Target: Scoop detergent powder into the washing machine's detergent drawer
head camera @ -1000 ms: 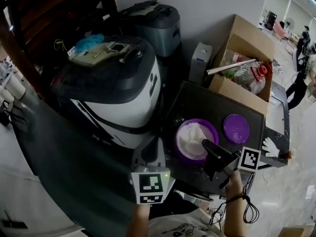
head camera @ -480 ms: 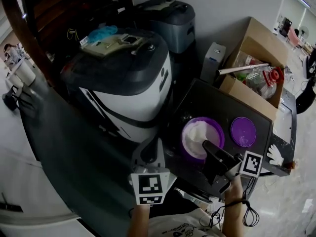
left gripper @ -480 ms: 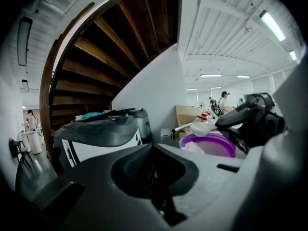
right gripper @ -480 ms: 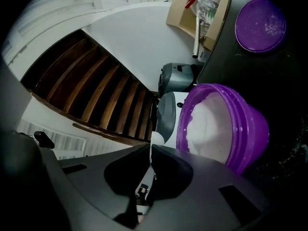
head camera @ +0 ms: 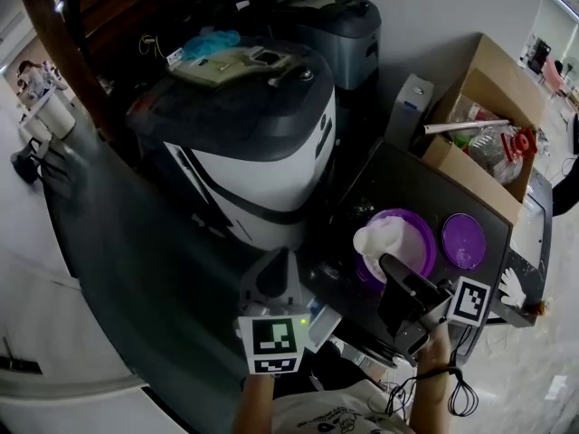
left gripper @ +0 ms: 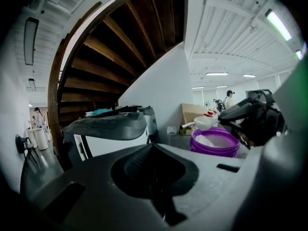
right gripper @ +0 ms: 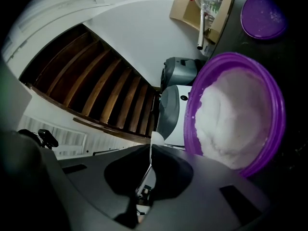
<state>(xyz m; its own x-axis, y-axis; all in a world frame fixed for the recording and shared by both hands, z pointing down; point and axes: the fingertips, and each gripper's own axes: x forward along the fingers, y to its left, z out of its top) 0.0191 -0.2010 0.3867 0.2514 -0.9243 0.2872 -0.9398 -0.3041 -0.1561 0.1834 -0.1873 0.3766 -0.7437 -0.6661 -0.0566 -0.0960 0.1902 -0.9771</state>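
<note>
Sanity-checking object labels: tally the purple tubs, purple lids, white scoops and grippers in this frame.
Purple tub: 1
Purple lid: 1
White scoop: 1
Grippers: 2, left gripper and right gripper
Total: 5

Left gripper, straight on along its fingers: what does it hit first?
Probably the washing machine. The left gripper points at its white body, close ahead in the head view, with nothing showing between them. Depth is unclear.

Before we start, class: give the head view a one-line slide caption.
Right gripper holds a heaped scoop of powder above the purple tub, beside the washing machine.
</note>
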